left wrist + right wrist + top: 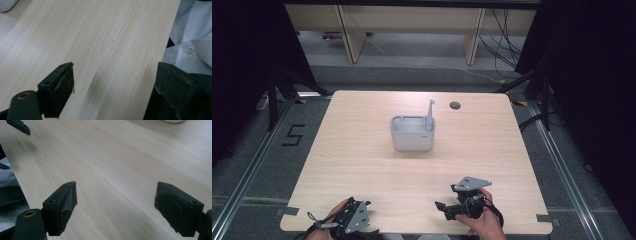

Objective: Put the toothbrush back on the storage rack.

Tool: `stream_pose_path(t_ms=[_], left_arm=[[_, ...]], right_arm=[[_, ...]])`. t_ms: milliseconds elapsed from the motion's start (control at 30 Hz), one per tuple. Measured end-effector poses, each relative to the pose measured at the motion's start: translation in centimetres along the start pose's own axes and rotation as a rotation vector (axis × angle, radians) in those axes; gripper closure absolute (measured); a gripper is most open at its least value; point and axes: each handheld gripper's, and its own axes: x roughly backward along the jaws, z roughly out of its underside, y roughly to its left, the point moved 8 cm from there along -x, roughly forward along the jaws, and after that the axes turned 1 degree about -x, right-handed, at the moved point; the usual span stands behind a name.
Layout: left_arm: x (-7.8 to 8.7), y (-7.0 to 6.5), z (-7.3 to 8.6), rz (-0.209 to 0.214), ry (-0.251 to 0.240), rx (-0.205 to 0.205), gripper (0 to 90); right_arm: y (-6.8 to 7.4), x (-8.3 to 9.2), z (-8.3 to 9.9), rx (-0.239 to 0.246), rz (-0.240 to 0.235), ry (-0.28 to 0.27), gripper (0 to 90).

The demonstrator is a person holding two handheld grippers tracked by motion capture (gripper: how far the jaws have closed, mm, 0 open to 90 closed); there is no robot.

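Observation:
A pale grey tub stands in the middle of the wooden table, with a grey upright piece rising from its far right corner. My left gripper rests at the table's front left edge, held in a hand. Its jaws stand open over bare wood, holding nothing. My right gripper lies near the front edge right of centre and points left. It is open too, with only tabletop between the jaws. Both grippers are well short of the tub.
A round cable hole sits near the table's far edge. The person's white shirt lies past the table's front edge. A jaw of the other gripper shows at the top left of the right gripper view. Wooden furniture legs and cables stand behind the table.

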Motion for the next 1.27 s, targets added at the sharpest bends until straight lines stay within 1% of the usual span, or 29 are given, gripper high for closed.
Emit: stream_pose_path(t_ms=[100,133,200,233,267,300,333,367,400,433,500,533,567,600,633,667,733,833,900,933,1000,1100,1133,1167,1267], left_arm=[[0.0,0.0,0.0,0.000,0.000,0.000,15.3],[0.0,0.0,0.0,0.001,-0.001,0.001,15.3],[0.0,0.0,0.0,0.000,-0.001,0.001,15.3],[0.0,0.0,0.0,0.000,0.000,0.001,15.3],[0.1,0.0,0.0,0.000,0.003,0.000,15.2],[0.1,0.0,0.0,-0.001,0.003,0.000,15.3],[0.0,0.0,0.0,0.000,0.000,0.000,15.2],[0.0,0.0,0.0,0.000,0.001,0.001,15.2],[0.0,0.0,0.0,-0.001,0.000,0.001,15.3],[0.0,0.0,0.0,-0.001,0.000,0.001,15.3],[0.0,0.0,0.0,-0.001,-0.001,0.001,15.2],[0.0,0.0,0.0,-0.001,0.000,0.001,15.3],[0.0,0.0,0.0,-0.001,0.001,0.000,15.3],[0.0,0.0,0.0,-0.001,0.001,0.000,15.2],[0.0,0.0,0.0,-0.001,0.001,0.000,15.3],[0.0,0.0,0.0,-0.001,0.000,0.001,15.3],[0.0,0.0,0.0,-0.002,0.002,-0.001,15.3],[0.0,0.0,0.0,-0.002,0.001,0.000,15.2],[0.0,0.0,0.0,-0.002,0.001,0.000,15.2],[0.0,0.0,0.0,-0.002,0.001,0.000,15.3],[0.1,0.0,0.0,-0.002,0.002,0.000,15.3],[0.0,0.0,0.0,-0.002,0.001,0.000,15.3],[0.0,0.0,0.0,-0.002,0.001,0.000,15.3],[0.1,0.0,0.0,-0.002,0.004,0.000,15.2],[0.0,0.0,0.0,-0.002,0.001,0.000,15.3]], right_arm=[[0.1,0.1,0.4,-0.006,-0.007,0.016,18.7],[0.1,0.2,0.5,-0.007,0.002,0.019,18.7],[0.1,0.2,0.7,0.006,-0.007,0.022,18.3],[0.4,0.3,0.9,-0.027,-0.012,0.037,17.9],[0.2,0.3,0.9,-0.003,-0.007,0.033,17.2],[0.2,0.3,1.0,0.002,-0.012,0.035,17.1],[0.1,0.4,1.1,-0.001,0.004,0.034,17.1],[0.2,0.4,1.2,-0.008,0.000,0.035,17.1],[0.6,0.5,1.4,-0.042,-0.010,0.050,17.0],[0.3,0.6,1.4,0.001,-0.001,0.044,17.0],[0.4,0.5,1.5,0.009,-0.015,0.038,16.8],[0.4,0.6,1.6,0.012,-0.008,0.048,16.7],[0.4,0.6,1.7,0.016,-0.014,0.050,16.6],[0.4,0.6,1.8,0.014,-0.010,0.056,16.5],[0.5,0.7,1.8,0.001,-0.001,0.055,16.5],[0.5,0.7,1.8,0.013,0.002,0.053,16.5],[0.5,0.7,1.9,0.029,-0.011,0.056,16.5],[0.5,0.7,1.9,0.029,-0.009,0.055,16.4],[0.5,0.8,2.0,0.019,-0.005,0.061,16.4],[0.4,0.7,1.9,0.033,-0.009,0.055,16.4],[0.4,0.7,2.0,0.033,-0.007,0.057,16.4],[0.7,0.8,2.1,-0.003,0.001,0.071,16.4],[0.7,0.8,2.1,-0.003,0.001,0.071,16.3],[0.5,0.8,2.1,0.010,0.003,0.071,16.3],[0.5,0.8,2.1,0.009,0.008,0.069,16.3]])
